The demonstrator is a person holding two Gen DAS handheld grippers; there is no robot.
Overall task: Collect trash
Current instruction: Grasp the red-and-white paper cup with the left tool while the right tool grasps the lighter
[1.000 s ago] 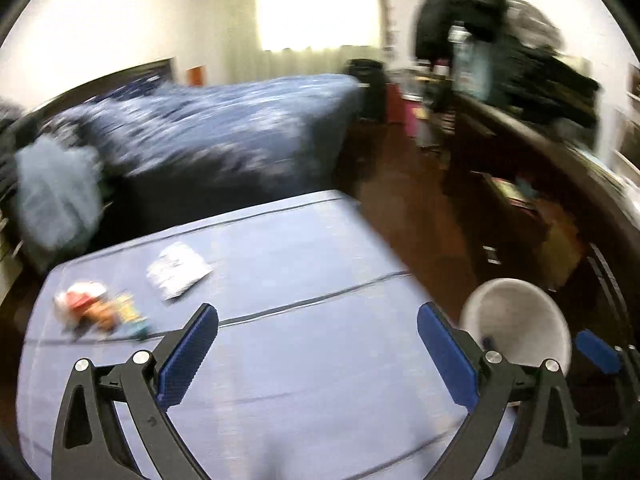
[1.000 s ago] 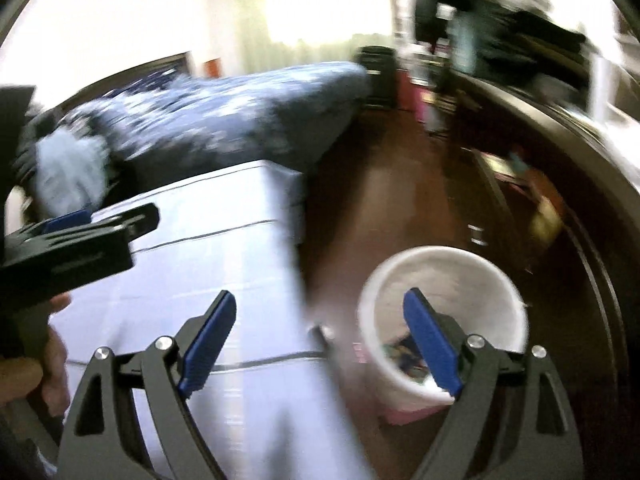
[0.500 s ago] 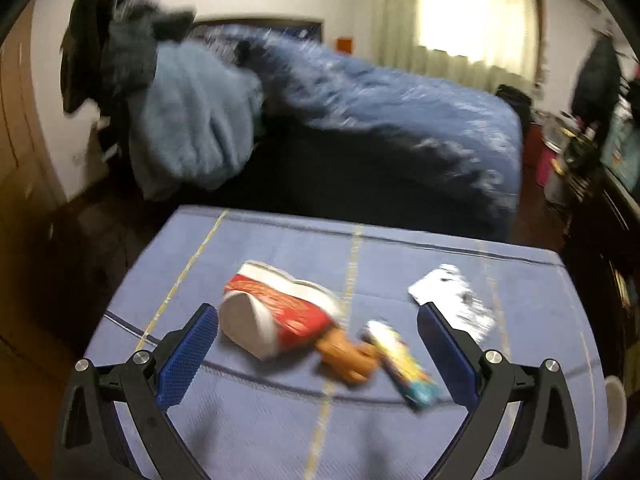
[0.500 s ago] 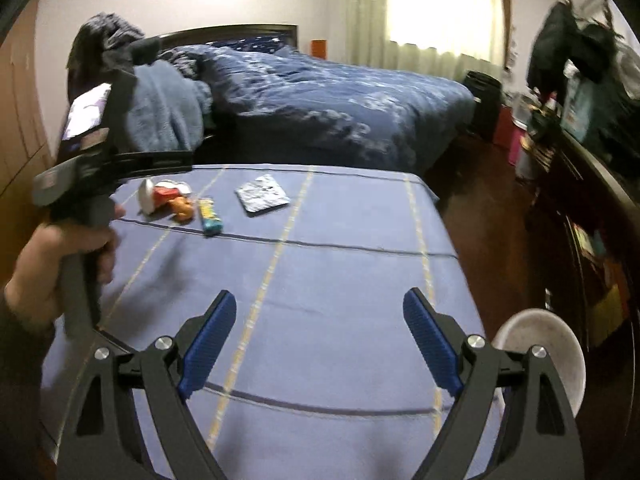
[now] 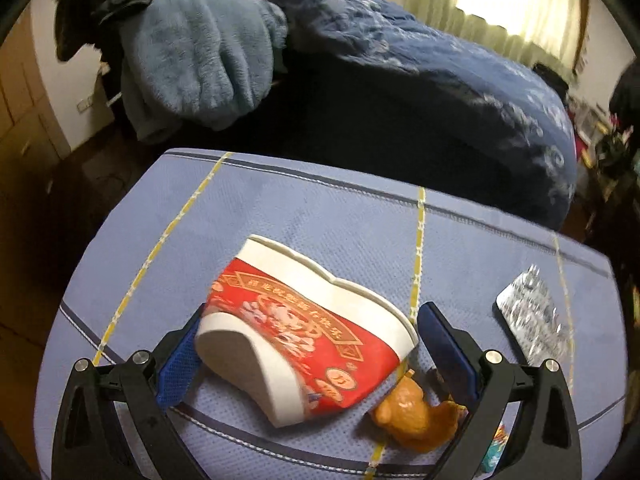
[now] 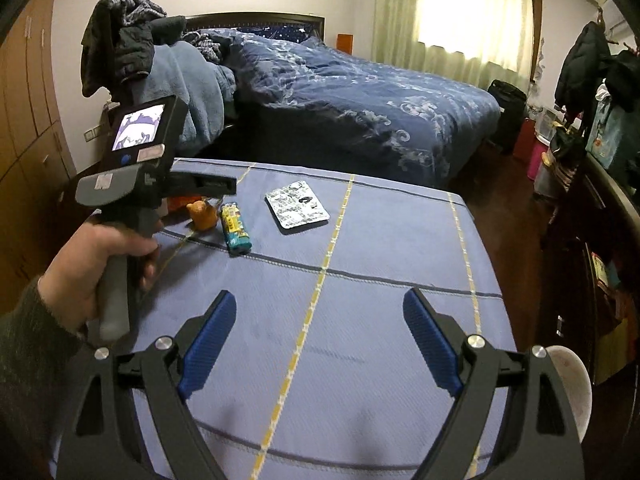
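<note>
**Crushed cup straddled, grip not yet made**

Bedroom clutter surrounds a low surface covered by a blue cloth (image 6: 360,280) with yellow and dark stripes, set in front of a bed with a dark blue quilt (image 6: 340,92). Several pieces of trash are seen on the cloth: a crushed red-and-white paper cup (image 5: 296,332) lying on its side, an orange crumpled scrap (image 5: 416,416) just beside it, a yellow-and-teal wrapper (image 6: 235,230) and a silver blister pack (image 6: 298,208) further along. A white bin (image 6: 572,388) is glimpsed at the cloth's right edge, on the floor.

The left gripper (image 5: 308,360) is held over the cup with its jaws spread wide, one blue pad at each side of the flattened body. The near pad appears to be touching or almost touching the cup's base, though the blur leaves that uncertain; no squeeze is evident. The right gripper (image 6: 320,344) is held above bare cloth, jaws wide and empty.

The step in hand is judged to be the reach for the cup. Next, the left jaws need to be closed across the cup's flattened body, firmly enough that the slick paper does not slip, and the orange scrap should be kept clear of the far pad. After that, a lift and a carry toward the bin would be called for.
</note>
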